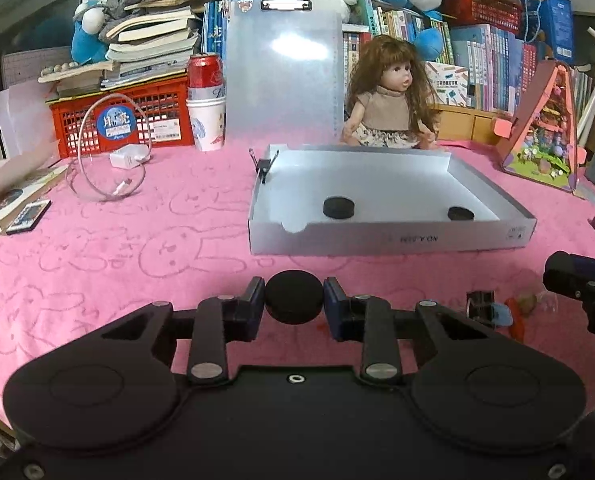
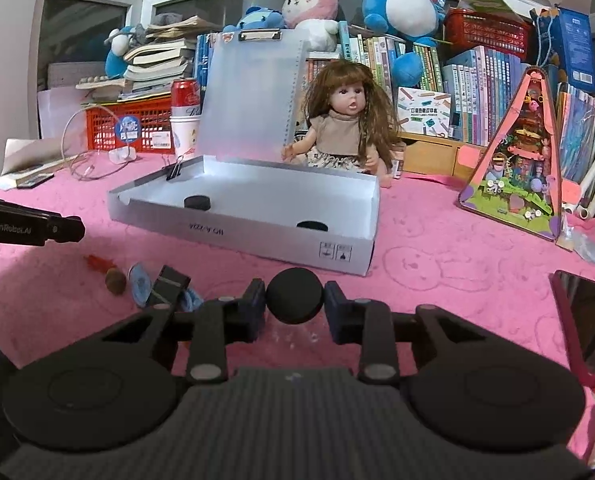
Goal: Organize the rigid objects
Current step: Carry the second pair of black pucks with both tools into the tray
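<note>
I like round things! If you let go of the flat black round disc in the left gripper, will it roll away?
Probably not far: the flat black round disc looks stiff and short, so it would likely flop flat, like the discs lying in the white cardboard box.

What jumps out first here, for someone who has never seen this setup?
Each gripper grips a black disc: the left gripper holds one disc, the right gripper another. Beyond them, on the pink cloth, a white box holds two more discs, with a long-haired doll seated behind.

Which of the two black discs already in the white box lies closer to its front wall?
The right-hand disc, nearly against the front wall of the white box. The left disc sits farther back, toward the middle.
</note>
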`<control>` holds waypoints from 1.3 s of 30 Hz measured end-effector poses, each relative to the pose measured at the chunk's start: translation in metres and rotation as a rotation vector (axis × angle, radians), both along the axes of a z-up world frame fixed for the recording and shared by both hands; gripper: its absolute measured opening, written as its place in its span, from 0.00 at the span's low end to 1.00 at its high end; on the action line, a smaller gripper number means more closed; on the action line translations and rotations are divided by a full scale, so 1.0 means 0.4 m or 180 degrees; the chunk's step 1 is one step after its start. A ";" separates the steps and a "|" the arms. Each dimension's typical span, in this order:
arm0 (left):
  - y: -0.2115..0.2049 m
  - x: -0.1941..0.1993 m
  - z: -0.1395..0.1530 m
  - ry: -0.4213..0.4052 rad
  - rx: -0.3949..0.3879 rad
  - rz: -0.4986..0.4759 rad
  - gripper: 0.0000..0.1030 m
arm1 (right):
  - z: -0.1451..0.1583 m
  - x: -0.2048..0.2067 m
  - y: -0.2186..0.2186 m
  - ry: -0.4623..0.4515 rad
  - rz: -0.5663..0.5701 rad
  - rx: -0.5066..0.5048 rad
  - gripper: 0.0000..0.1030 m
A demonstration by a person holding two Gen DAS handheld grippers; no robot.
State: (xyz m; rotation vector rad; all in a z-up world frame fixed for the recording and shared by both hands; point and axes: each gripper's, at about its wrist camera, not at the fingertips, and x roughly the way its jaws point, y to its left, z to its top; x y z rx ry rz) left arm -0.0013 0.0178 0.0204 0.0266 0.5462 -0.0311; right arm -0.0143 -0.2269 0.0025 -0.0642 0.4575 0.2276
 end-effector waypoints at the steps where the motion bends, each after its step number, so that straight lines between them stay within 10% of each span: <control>1: -0.002 0.006 0.005 -0.0016 0.0006 -0.0007 0.29 | 0.005 0.006 0.000 0.0011 -0.0007 0.0021 0.36; 24: -0.061 0.245 0.100 -0.0012 -0.0174 -0.0280 0.29 | 0.082 0.241 -0.034 0.0562 -0.0422 0.0383 0.36; 39: -0.054 0.511 0.066 0.0680 -0.0441 -0.0263 0.29 | 0.072 0.488 -0.039 0.1373 -0.0385 0.0686 0.36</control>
